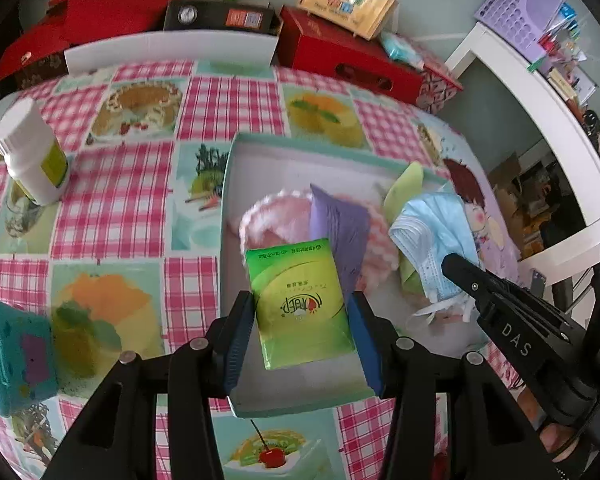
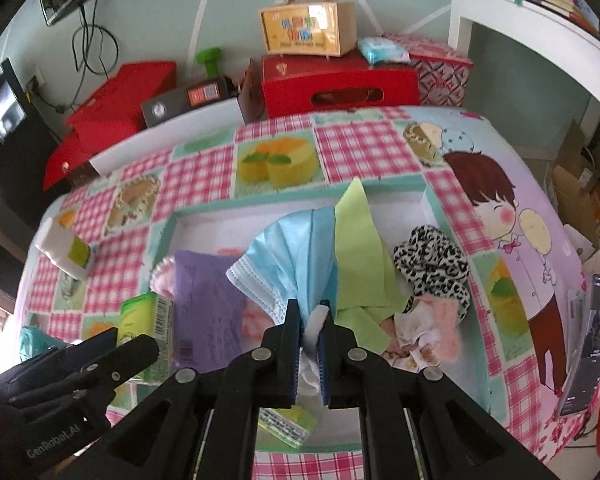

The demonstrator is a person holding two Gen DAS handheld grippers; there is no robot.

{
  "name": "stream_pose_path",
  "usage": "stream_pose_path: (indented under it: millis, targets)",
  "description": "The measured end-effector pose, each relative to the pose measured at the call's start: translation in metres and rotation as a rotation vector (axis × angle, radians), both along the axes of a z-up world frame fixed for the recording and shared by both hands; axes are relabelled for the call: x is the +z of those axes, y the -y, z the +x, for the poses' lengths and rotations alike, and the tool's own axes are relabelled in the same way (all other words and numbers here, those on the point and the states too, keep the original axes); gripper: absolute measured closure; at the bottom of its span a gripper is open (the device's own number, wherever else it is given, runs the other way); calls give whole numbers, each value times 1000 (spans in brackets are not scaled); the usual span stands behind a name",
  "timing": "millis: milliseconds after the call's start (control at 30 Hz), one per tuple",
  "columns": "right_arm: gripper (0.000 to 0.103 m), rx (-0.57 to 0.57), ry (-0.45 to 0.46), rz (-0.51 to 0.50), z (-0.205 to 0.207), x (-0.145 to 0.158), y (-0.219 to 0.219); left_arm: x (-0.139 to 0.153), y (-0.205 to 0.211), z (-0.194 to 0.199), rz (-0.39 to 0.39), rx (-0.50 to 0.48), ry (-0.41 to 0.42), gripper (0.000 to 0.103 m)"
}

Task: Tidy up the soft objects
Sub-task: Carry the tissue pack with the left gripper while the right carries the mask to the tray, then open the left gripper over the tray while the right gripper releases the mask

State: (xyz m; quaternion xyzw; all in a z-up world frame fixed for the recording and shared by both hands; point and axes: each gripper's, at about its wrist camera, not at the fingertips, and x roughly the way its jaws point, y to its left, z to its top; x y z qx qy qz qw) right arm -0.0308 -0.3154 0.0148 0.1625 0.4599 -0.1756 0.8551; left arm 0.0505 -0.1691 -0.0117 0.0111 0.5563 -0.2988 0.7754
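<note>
The left tool (image 1: 302,322) pinches a green tissue pack (image 1: 300,304) between its blue pads, gripping it across its short sides so that the pack's long axis runs straight ahead, along the fingers. The pack hangs over the near-left part of the shallow white tray (image 1: 236,168), which sits on the bench under a pink checked cloth (image 1: 112,200). Directly beyond the pack lie a purple packet (image 1: 340,220) and a pink fluffy piece (image 1: 268,220), so the free floor of the tray lies beneath and to the left of the pack rather than ahead.

The right tool (image 2: 310,320) is pressed together on a blue face mask (image 2: 288,252), which stands up from the pads toward the tray's far wall, just beside a green cloth (image 2: 360,248). A leopard-print fabric (image 2: 432,264) sits at the tray's right end.

For setting down the tissue pack, the left tool is the nearer one, likely needing only a downward move.
</note>
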Motion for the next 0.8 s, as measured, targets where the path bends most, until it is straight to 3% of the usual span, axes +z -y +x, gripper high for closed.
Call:
stream_pose_path:
  millis: [300, 800]
  targets:
    - [92, 11, -96, -4, 8, -24, 1, -17, 3, 2, 44, -12, -63, 53]
    - [92, 41, -189, 7, 16, -50, -1, -35, 11, 1, 105, -38, -96, 53]
